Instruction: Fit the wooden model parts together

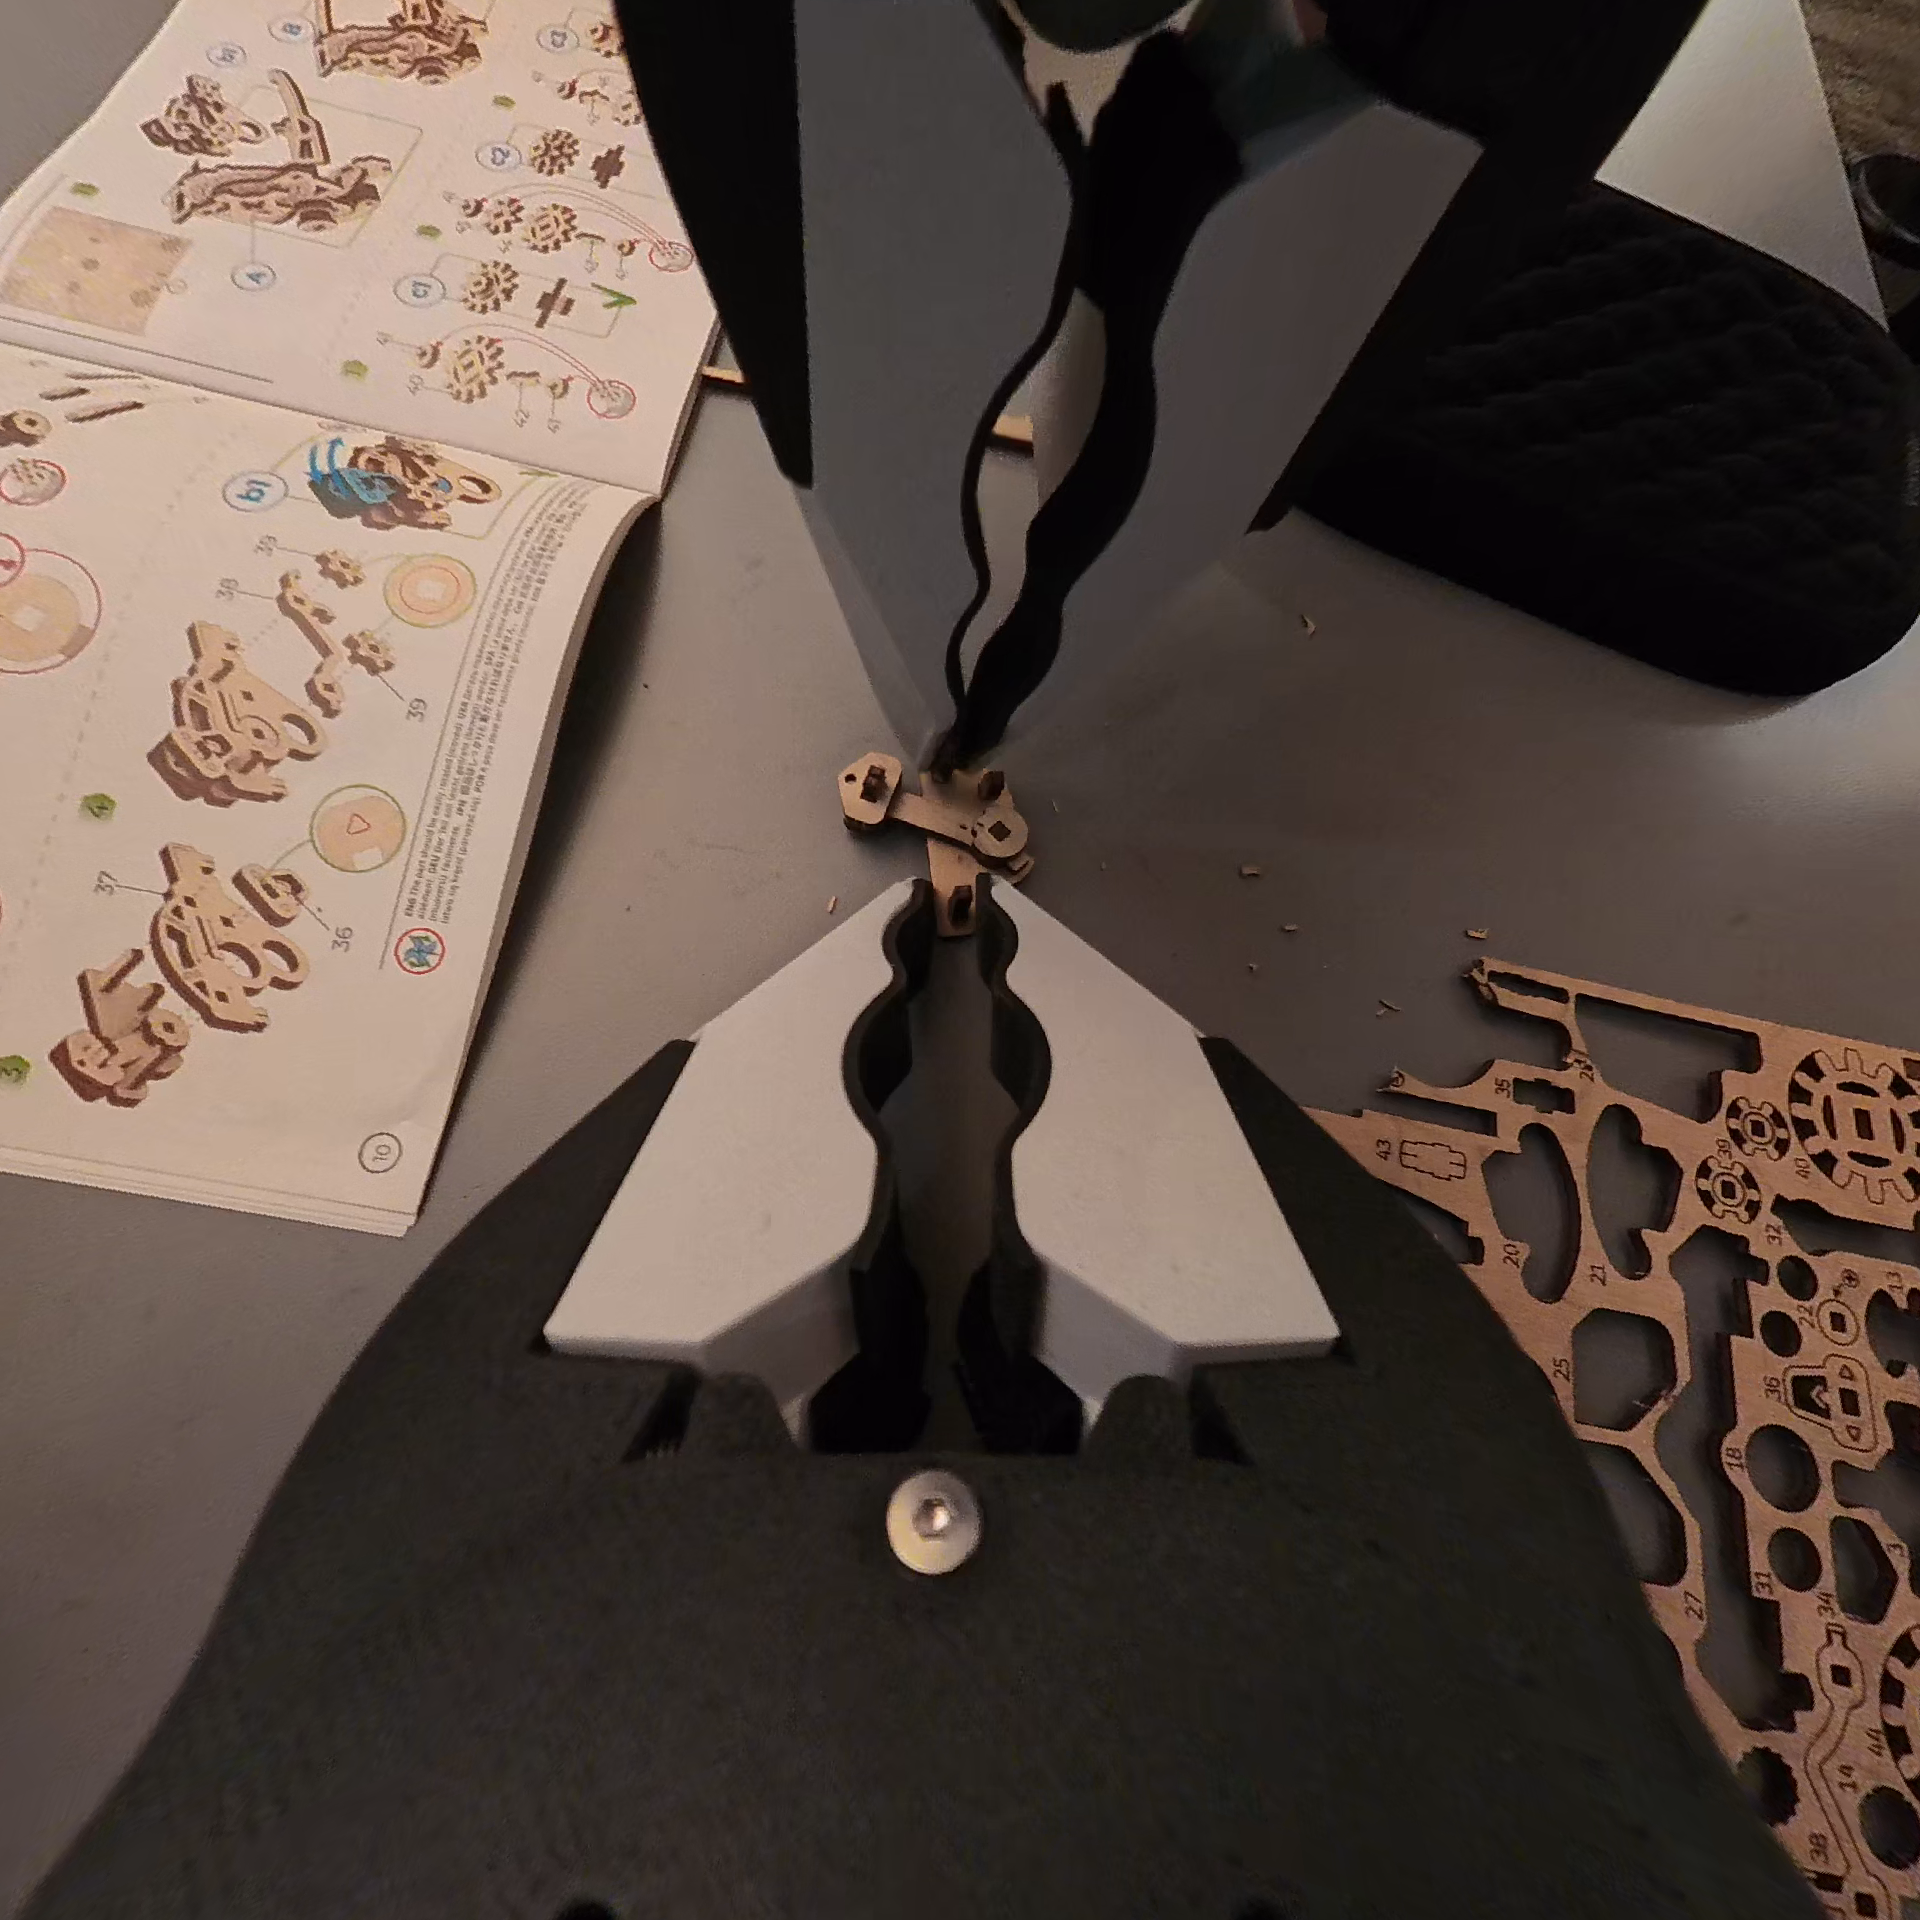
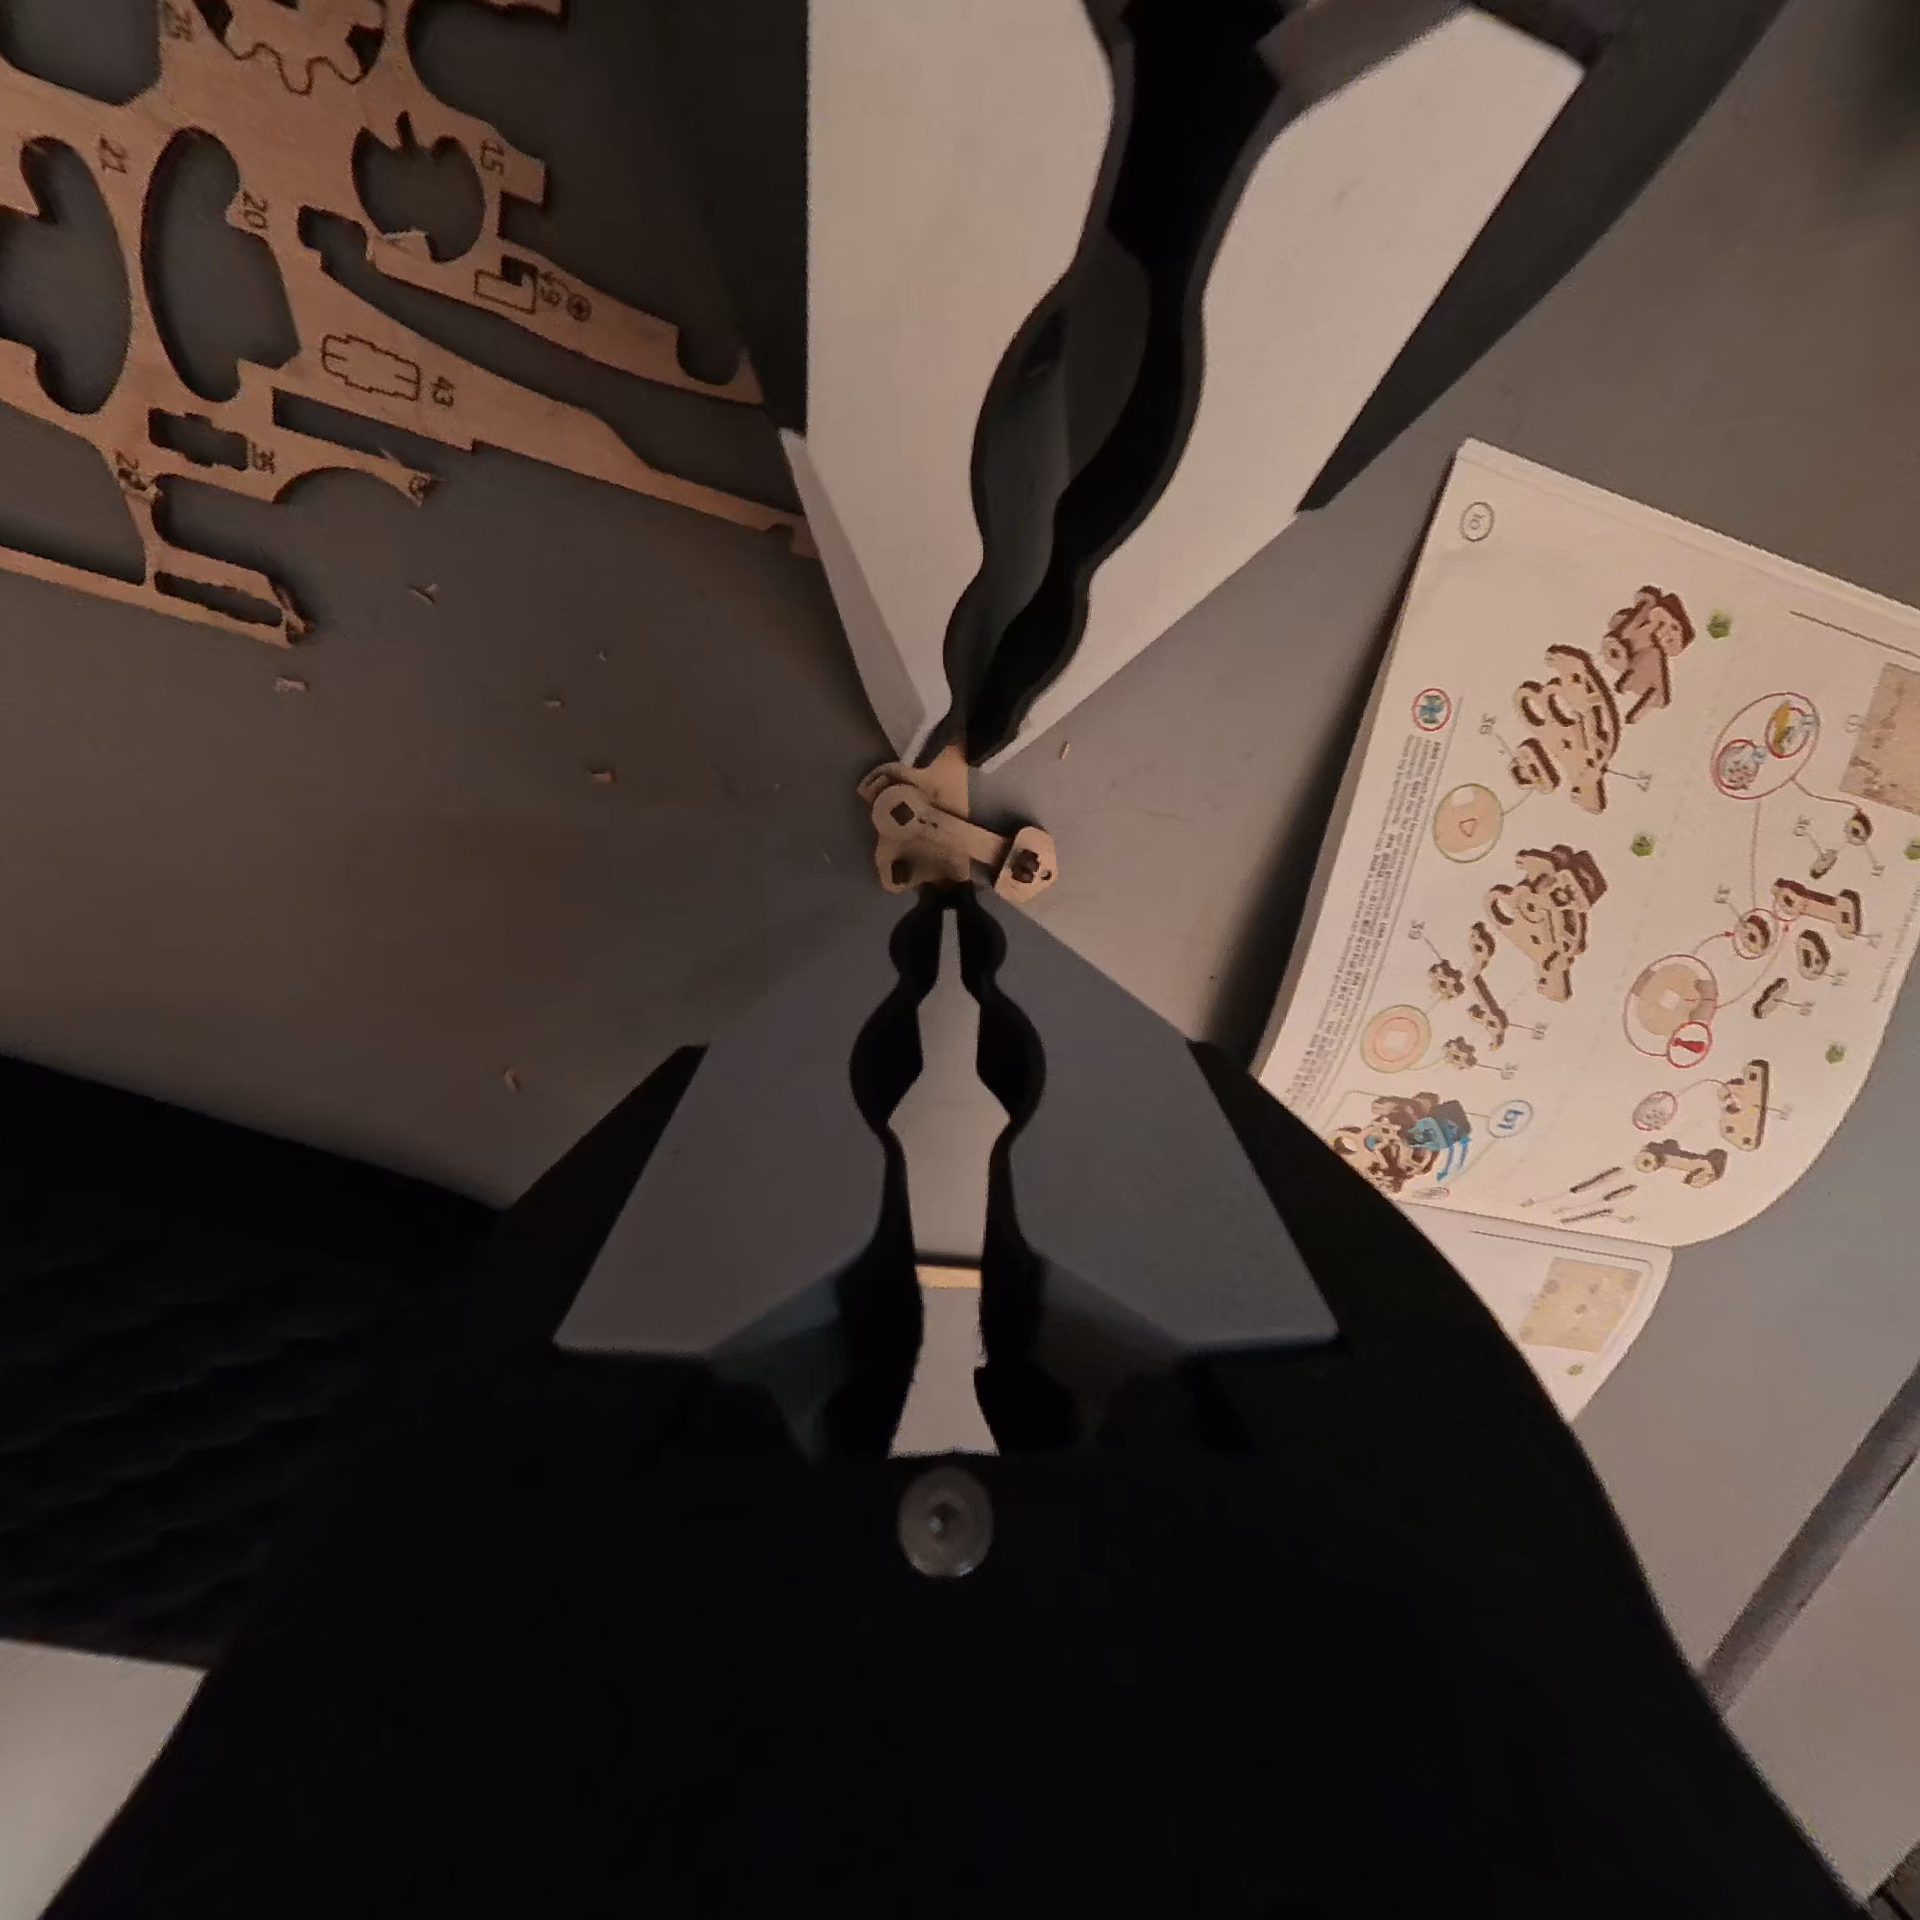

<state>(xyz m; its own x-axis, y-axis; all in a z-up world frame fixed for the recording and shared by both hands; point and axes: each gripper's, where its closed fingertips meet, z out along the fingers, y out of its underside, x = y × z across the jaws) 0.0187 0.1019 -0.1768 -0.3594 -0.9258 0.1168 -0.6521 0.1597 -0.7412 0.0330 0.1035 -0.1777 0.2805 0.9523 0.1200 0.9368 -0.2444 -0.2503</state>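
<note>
A small wooden model assembly (image 1: 935,826) of several thin laser-cut pieces hangs between the two grippers above the grey table. My left gripper (image 1: 951,899) is shut on its lower tab. My right gripper (image 2: 948,902) comes from the opposite side and is shut on the assembly's (image 2: 940,831) other edge. In the left wrist view the right gripper (image 1: 951,753) points down at the piece from the top. In the right wrist view the left gripper (image 2: 943,753) does the same.
An open instruction booklet (image 1: 281,644) lies left of the assembly; it also shows in the right wrist view (image 2: 1621,894). A laser-cut wooden parts sheet (image 1: 1683,1299) lies to the right, with wood crumbs on the table. A black quilted cushion (image 1: 1621,447) sits at the far right. The tips of both grippers are at nearly the same place.
</note>
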